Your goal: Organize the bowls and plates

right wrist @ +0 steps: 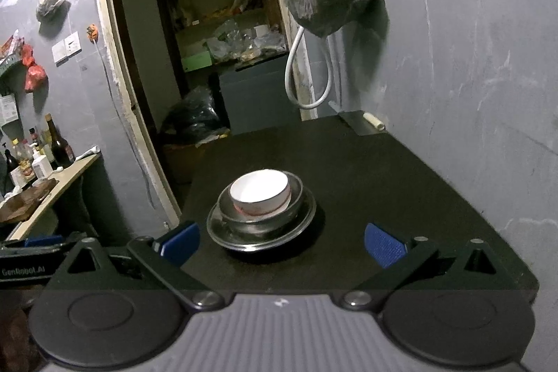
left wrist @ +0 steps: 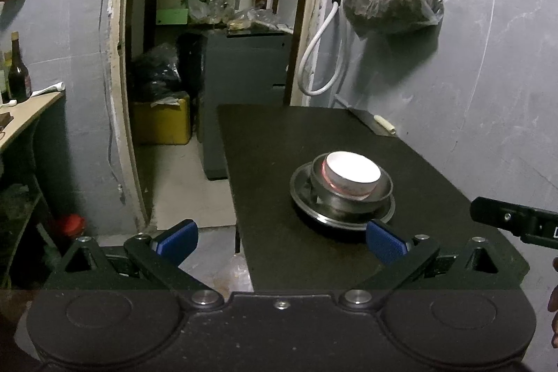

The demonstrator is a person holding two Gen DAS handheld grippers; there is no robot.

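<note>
Mid-counter (right wrist: 401,169): white bowl (right wrist: 259,190) nested in steel bowl (right wrist: 296,203) on steel plate (right wrist: 307,222). Left claw (left wrist: 280,241) and right claw (right wrist: 280,243) both spread wide, holding nothing.

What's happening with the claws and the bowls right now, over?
Left claw open, empty. Right claw open, empty. White bowl nested in metal bowl on metal plate. Nothing in the way.

The dark worktop (left wrist: 279,162) stands against the grey wall, its far end near a doorway. A steel plate (left wrist: 341,215) rests directly on it near the middle, carrying a steel bowl (left wrist: 348,196) with a white bowl (left wrist: 352,171) nested inside. At the far corner by the wall lies a cleaver (left wrist: 369,121) with a pale handle.
</note>
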